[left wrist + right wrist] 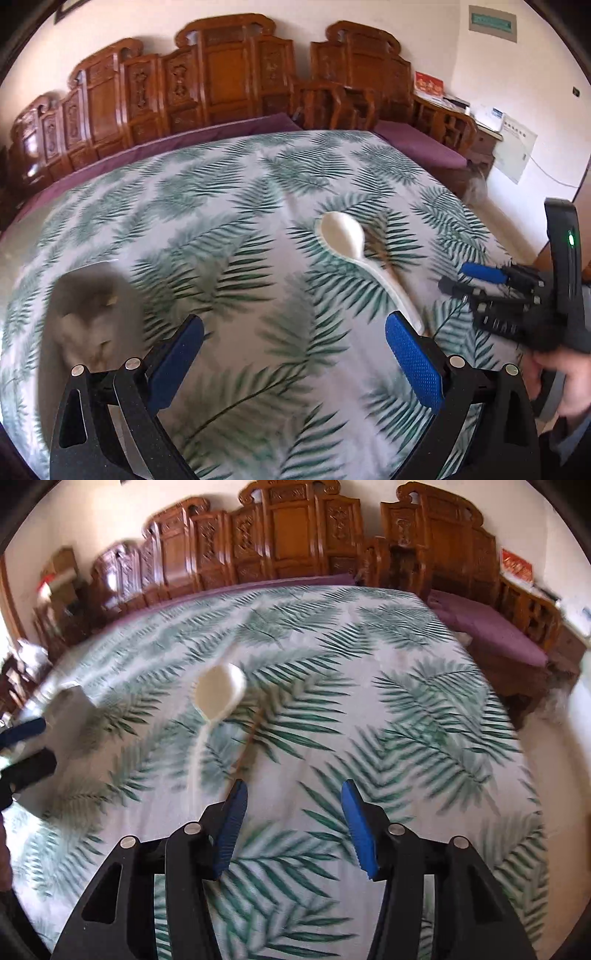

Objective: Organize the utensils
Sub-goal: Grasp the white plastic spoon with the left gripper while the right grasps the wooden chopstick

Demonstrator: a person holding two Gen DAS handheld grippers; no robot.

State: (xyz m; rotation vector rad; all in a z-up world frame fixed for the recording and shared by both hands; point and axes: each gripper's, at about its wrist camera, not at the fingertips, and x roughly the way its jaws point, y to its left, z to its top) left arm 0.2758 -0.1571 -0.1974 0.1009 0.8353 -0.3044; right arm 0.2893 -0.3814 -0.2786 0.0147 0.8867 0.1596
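I'm seeing the white spoon lying handle-first just left of my empty, half-open right gripper, nearer than my wide-open, empty left gripper.

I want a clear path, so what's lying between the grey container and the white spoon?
Nothing but bare leaf-print tablecloth between the grey container and the white spoon. The left wrist view shows this best.

A blurred grey holder defies naming; the spoon's handle end smears.
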